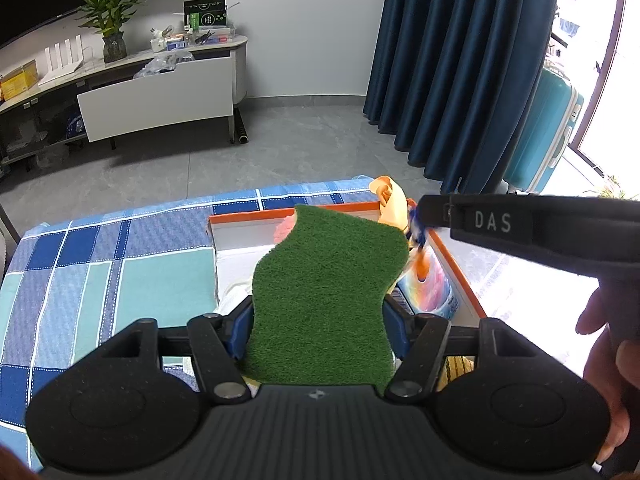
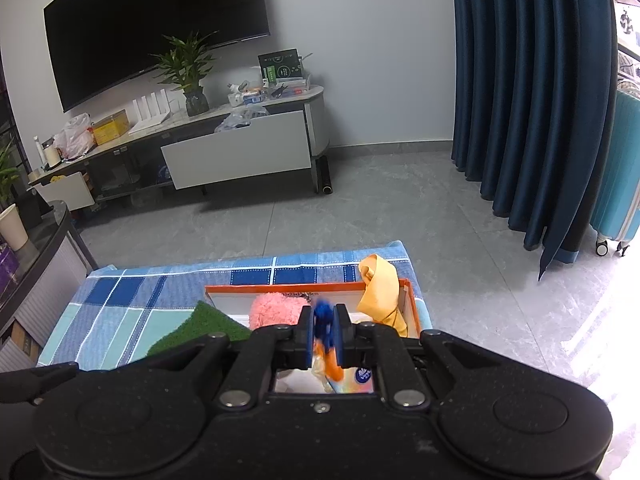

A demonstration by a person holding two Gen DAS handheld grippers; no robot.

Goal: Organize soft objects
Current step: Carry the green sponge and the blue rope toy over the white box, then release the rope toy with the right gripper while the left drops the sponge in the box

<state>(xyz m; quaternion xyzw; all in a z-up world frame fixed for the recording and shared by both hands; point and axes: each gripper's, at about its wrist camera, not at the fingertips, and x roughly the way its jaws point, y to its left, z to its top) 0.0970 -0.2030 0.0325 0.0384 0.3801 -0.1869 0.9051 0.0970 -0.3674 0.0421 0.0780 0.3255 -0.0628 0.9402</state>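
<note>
Green scrub pad (image 1: 326,292) sat upright, pinched between the left gripper (image 1: 318,322) fingers, over the orange-rimmed box's (image 1: 256,216) near edge. Right gripper (image 2: 325,334) was clamped on a blue-orange soft toy (image 2: 326,340) above the box's right side, on the checked blanket (image 1: 100,264).

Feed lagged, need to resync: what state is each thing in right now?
Left tool: shut on sponge.
Sponge: held over the box.
Right tool: shut on blue-orange toy.
Toy: held, blurred, above the box.
Box: open, holding pink plush.
Yellow cloth: draped over the box's corner.
</note>
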